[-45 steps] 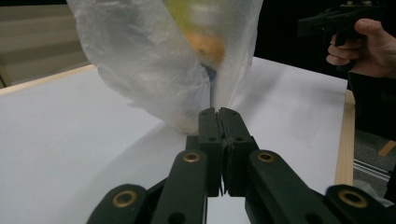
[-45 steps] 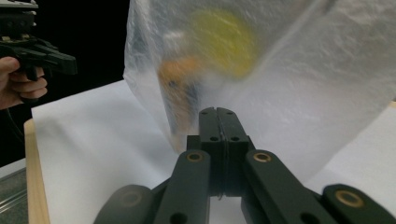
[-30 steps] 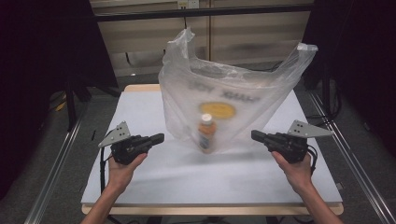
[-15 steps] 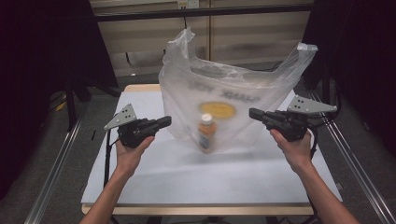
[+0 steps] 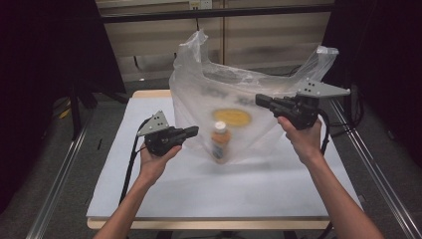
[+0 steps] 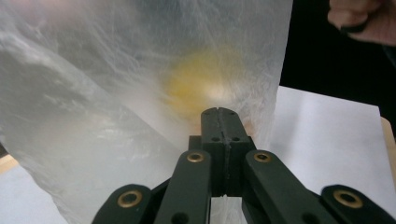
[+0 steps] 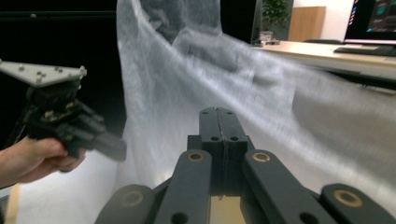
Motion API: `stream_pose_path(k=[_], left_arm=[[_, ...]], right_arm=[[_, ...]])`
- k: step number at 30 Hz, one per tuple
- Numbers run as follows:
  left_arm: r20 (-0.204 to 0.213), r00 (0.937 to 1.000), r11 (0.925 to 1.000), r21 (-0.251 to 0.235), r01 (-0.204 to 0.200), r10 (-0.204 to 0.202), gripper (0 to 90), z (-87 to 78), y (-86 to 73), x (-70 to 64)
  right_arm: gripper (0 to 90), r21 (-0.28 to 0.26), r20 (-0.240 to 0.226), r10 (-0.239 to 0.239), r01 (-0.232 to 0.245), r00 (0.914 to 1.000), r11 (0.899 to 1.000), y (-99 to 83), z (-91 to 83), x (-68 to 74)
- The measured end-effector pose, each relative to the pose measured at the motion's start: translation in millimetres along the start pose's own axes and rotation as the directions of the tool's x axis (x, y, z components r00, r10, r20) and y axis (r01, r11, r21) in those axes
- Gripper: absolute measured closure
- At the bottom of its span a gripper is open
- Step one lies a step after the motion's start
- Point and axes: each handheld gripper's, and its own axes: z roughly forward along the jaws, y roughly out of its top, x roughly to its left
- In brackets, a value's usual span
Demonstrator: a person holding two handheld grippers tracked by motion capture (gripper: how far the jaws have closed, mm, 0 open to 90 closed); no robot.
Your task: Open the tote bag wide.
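Both grippers [image 5: 193, 132] [image 5: 261, 99] at plastic bag [image 5: 249, 89]

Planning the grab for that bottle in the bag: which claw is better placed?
Probably the left claw: it sits low beside the plastic bag, level with the bottle inside. The right claw is higher, near the bag's upper edge. Both are shut.
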Motion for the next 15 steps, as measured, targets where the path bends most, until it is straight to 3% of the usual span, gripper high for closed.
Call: stream_pose_path(k=[4,8,15], left_arm=[[0.016,0.9997,0.9996,-0.022,-0.017,0.018,90.0,-0.1,13.1,-5.6],[0.031,0.9973,0.9955,-0.07,-0.064,0.067,90.0,2.5,48.4,-12.4],[0.072,0.9938,0.9863,-0.148,-0.074,0.085,90.0,20.6,103.8,-11.1]], right_arm=[[90.0,0.005,0.017,-0.003,0.003,0.9998,1.0,16.6,3.5,-2.0],[90.0,0.016,0.023,-0.014,0.014,0.9996,1.0,30.6,11.3,-4.5],[90.0,0.03,0.042,-0.014,0.013,0.999,0.999,41.6,24.6,-9.1]])
